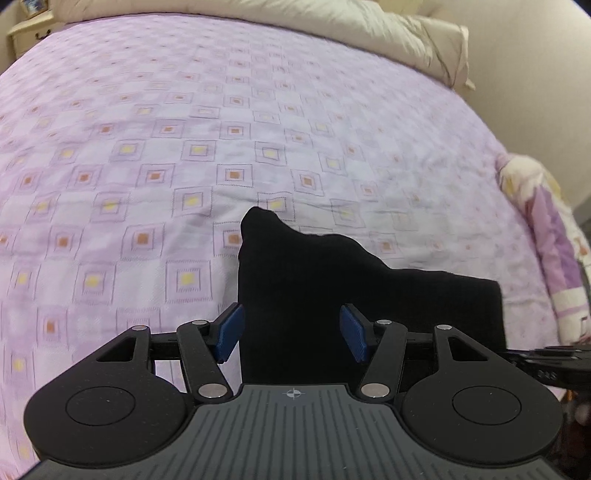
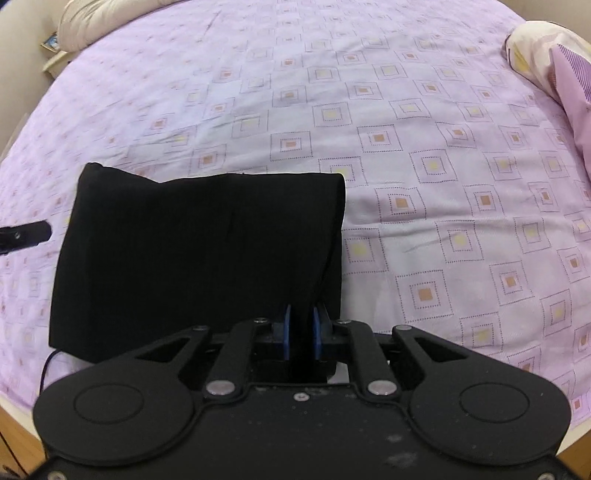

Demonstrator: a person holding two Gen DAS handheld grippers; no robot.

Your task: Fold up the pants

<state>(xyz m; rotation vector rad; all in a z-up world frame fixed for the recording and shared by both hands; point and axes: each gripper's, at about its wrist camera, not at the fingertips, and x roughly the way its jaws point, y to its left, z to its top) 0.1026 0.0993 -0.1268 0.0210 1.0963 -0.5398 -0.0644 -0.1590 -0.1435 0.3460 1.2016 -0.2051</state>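
Note:
The black pants (image 2: 199, 251) lie folded into a thick block on the purple patterned bedspread (image 2: 406, 147). In the left wrist view the pants (image 1: 317, 280) fill the space ahead of my left gripper (image 1: 291, 334), whose blue pads (image 1: 231, 332) stand wide apart on either side of the cloth, open. My right gripper (image 2: 301, 334) is shut on the near right edge of the pants, its blue pads (image 2: 286, 334) pinching the fabric. Part of the left gripper (image 2: 26, 234) shows at the left edge of the right wrist view.
Beige pillows (image 1: 369, 33) lie at the head of the bed. A folded floral quilt (image 2: 557, 74) sits at the bed's right side. A cream nightstand (image 1: 33, 33) stands beyond the bed. The bed's near edge and wooden floor (image 2: 18, 443) show at lower left.

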